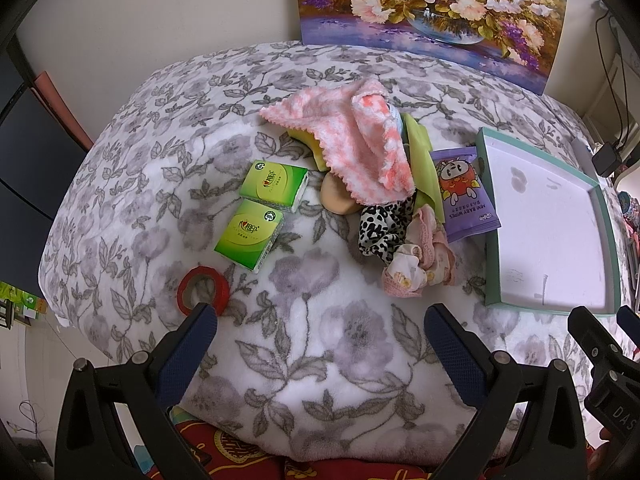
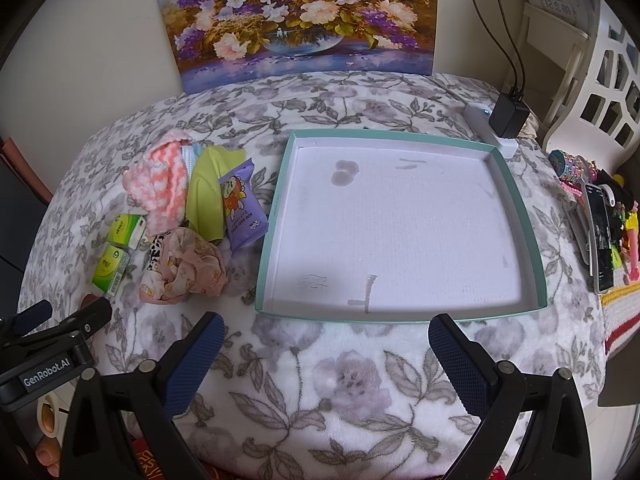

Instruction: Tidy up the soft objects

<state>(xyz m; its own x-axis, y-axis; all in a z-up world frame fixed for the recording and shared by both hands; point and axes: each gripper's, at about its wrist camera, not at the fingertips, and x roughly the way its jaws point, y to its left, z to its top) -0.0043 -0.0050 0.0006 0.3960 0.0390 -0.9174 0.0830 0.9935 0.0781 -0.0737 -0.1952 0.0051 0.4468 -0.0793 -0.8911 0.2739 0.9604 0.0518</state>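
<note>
Teal-rimmed tray point(image 2: 276, 216) w/ nothing inside; task not begun. Soft pile point(image 1: 360, 168) just left of tray, untouched. Left gripper point(image 1: 320, 320) & right gripper point(image 2: 324, 332) both spread, holding nothing.

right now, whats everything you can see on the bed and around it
tissue packs: 2, green, left of pile
tape roll: 1, red, by left gripper
fleece cloth: 1, pink-white, atop pile
sponge: 1, yellow, under the cloth
green cloth: 1, lime, in pile
scrunchies: leopard and pink, pile front
baby wipes: 1, purple, beside tray
tray: 1, teal rim, holds nothing
painting: 1, floral, against wall
charger: 1, black, behind tray
left gripper: open
right gripper: open
</note>
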